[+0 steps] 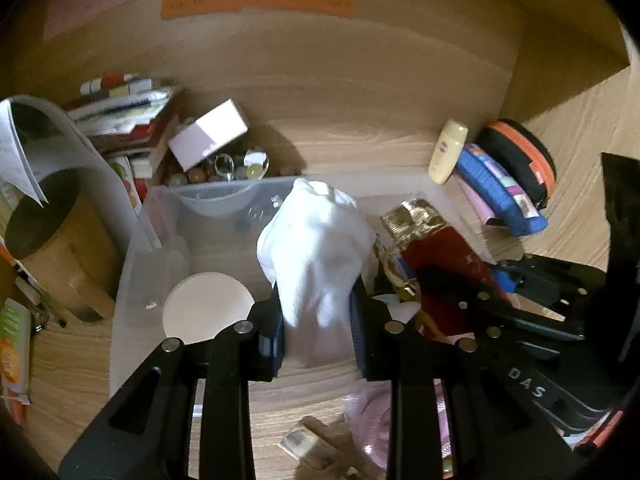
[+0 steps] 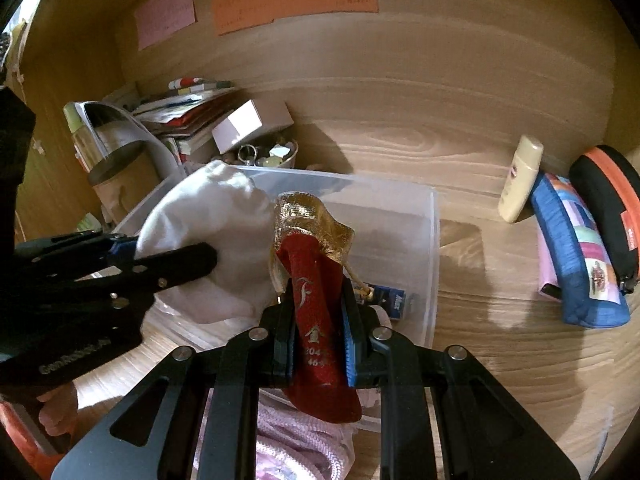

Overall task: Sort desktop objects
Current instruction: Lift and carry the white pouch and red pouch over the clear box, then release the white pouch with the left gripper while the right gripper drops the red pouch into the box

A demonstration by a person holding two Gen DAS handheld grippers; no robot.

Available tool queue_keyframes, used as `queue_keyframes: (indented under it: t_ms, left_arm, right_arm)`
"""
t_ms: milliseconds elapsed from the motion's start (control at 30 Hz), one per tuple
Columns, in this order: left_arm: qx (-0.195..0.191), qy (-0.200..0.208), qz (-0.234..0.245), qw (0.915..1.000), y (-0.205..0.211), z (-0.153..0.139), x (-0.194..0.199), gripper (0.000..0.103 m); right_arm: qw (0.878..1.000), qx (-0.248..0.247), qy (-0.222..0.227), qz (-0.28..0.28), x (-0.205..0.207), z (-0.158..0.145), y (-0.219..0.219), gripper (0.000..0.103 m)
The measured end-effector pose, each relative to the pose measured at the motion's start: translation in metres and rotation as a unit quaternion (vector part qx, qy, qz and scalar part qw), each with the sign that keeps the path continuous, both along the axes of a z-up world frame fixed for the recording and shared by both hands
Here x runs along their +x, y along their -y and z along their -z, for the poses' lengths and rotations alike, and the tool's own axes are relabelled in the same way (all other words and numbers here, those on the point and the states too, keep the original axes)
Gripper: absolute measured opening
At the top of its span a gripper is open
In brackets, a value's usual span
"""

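Inside clear bin (image 1: 132, 264): round white disc (image 1: 208, 312), possibly small blue box (image 2: 394, 305).

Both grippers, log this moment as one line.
left gripper: shut on white cloth | right gripper: shut on red pouch | both over clear bin

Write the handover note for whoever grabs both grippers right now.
Left gripper: shut on the white cloth pouch, held over the clear plastic bin.
Right gripper: shut on the red fabric pouch with the gold top, also over the bin.
In the bin: a round white disc and a small blue box.
On the desk at right: cream bottle, blue pencil case, black-and-orange zip case.
Left to do: release both pouches, then sort the rest.
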State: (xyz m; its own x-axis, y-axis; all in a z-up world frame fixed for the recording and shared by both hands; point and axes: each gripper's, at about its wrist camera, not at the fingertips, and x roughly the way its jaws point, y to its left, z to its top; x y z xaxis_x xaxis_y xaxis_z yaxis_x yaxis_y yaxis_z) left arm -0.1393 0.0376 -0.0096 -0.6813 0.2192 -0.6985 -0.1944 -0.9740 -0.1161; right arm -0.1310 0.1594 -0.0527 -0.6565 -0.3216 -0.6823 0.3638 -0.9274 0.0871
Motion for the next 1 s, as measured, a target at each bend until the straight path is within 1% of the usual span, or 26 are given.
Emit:
queue_keyframes:
  t_ms: [33, 133, 233, 267, 300, 333, 400, 433, 500, 600, 733, 800, 900, 1000]
  left_arm:
    - [0.002, 0.000, 0.000, 1.0000, 0.001, 0.000, 0.000, 0.027]
    - [0.005, 0.000, 0.002, 1.0000, 0.003, 0.000, 0.002, 0.028]
    - [-0.002, -0.002, 0.000, 1.0000, 0.001, 0.001, 0.003, 0.029]
    - [-0.005, -0.004, -0.001, 1.0000, 0.000, 0.000, 0.004, 0.031]
    - [-0.008, -0.008, -0.002, 0.9999, -0.001, -0.001, 0.005, 0.034]
    - [-0.011, -0.012, -0.004, 0.9999, -0.001, -0.002, 0.006, 0.036]
    - [-0.014, -0.022, -0.007, 0.9996, -0.001, -0.007, 0.010, 0.041]
    - [-0.015, -0.027, -0.006, 0.9995, 0.000, -0.009, 0.011, 0.042]
    - [-0.014, -0.034, -0.006, 0.9993, 0.002, -0.013, 0.015, 0.049]
    - [-0.011, -0.045, -0.010, 0.9989, 0.005, -0.020, 0.020, 0.056]
    - [-0.023, -0.057, -0.016, 0.9980, 0.005, -0.025, 0.028, 0.059]
    - [-0.024, -0.059, -0.019, 0.9978, 0.005, -0.027, 0.032, 0.064]
    - [-0.025, -0.064, -0.023, 0.9974, 0.007, -0.031, 0.038, 0.065]
    - [-0.023, -0.066, -0.026, 0.9972, 0.008, -0.034, 0.044, 0.066]
  right_arm:
    - [1.000, 0.000, 0.001, -0.001, 0.000, 0.000, 0.000, 0.018]
    - [1.000, 0.002, 0.001, -0.001, -0.001, 0.001, 0.001, 0.019]
    - [1.000, 0.007, -0.001, -0.001, 0.000, 0.001, 0.003, 0.020]
    - [1.000, 0.010, -0.002, -0.001, 0.000, 0.001, 0.004, 0.020]
    - [1.000, 0.011, -0.004, -0.001, 0.001, 0.001, 0.003, 0.028]
    - [1.000, 0.012, -0.005, 0.000, 0.001, 0.000, 0.003, 0.037]
    - [1.000, 0.012, -0.012, 0.004, 0.002, -0.002, 0.004, 0.044]
    - [1.000, 0.014, -0.018, 0.006, 0.004, -0.004, 0.003, 0.044]
    - [1.000, 0.009, -0.021, 0.006, 0.006, -0.008, 0.002, 0.044]
    - [1.000, 0.003, -0.025, 0.007, 0.008, -0.012, 0.000, 0.045]
    - [1.000, -0.001, -0.029, 0.007, 0.014, -0.018, -0.001, 0.045]
    - [0.999, -0.004, -0.032, 0.008, 0.017, -0.020, -0.002, 0.047]
    - [0.999, -0.009, -0.035, 0.009, 0.023, -0.024, -0.004, 0.051]
    - [0.999, -0.013, -0.039, 0.009, 0.028, -0.029, -0.005, 0.052]
